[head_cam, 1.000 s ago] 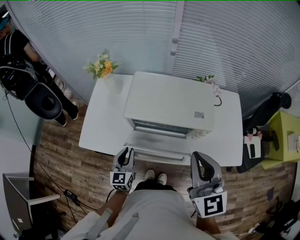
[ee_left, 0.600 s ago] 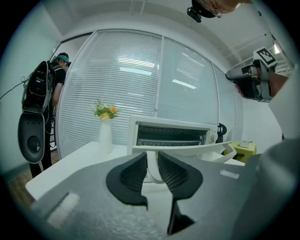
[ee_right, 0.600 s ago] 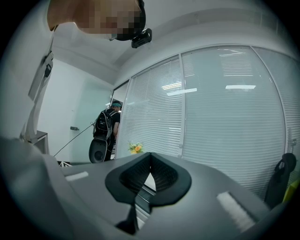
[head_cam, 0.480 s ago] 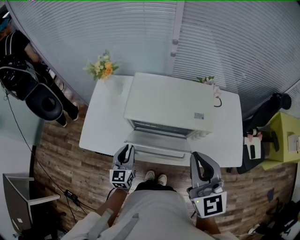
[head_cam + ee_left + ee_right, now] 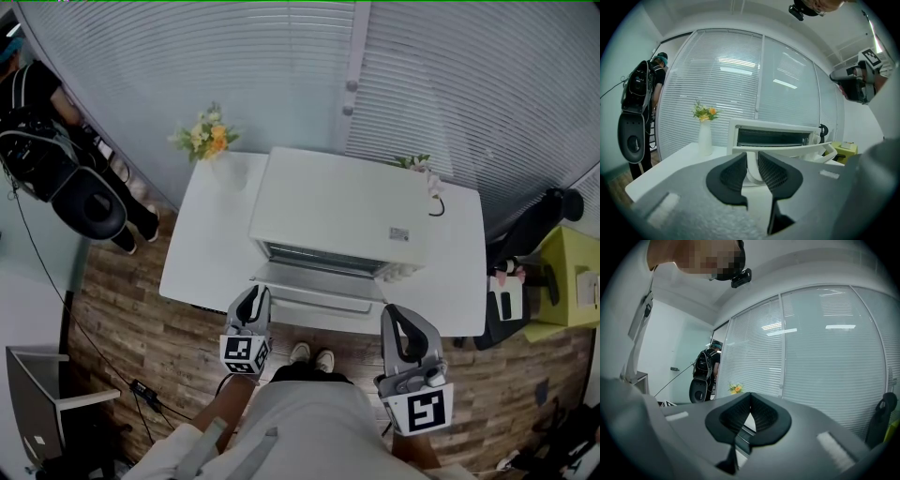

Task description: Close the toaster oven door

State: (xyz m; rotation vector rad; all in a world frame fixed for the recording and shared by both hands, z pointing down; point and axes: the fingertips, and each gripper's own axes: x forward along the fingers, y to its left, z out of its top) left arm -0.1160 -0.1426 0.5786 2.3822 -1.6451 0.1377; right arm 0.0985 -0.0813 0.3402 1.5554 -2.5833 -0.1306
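A white toaster oven (image 5: 337, 202) stands on a white table (image 5: 211, 244). Its door (image 5: 314, 281) hangs partly open, tilted out toward me. My left gripper (image 5: 253, 298) is at the door's front left corner. In the left gripper view the raised door edge (image 5: 787, 150) crosses just above the left gripper (image 5: 752, 157). Its jaws stand slightly apart, and a white curved end of the handle shows in the gap. My right gripper (image 5: 397, 314) hangs off the table's front edge, right of the door and apart from it. In its own view the right gripper (image 5: 750, 397) has its tips together on nothing.
A vase of yellow flowers (image 5: 208, 136) stands at the table's back left corner. A person with a black backpack (image 5: 47, 141) stands at far left by the blinds. A yellow-green stand (image 5: 567, 281) sits to the right. My shoes (image 5: 311, 354) are on the wooden floor below the table edge.
The door's front edge has swung up and back toward the oven, so it looks shorter from above. My left gripper moved forward and up with it. The right gripper kept still.
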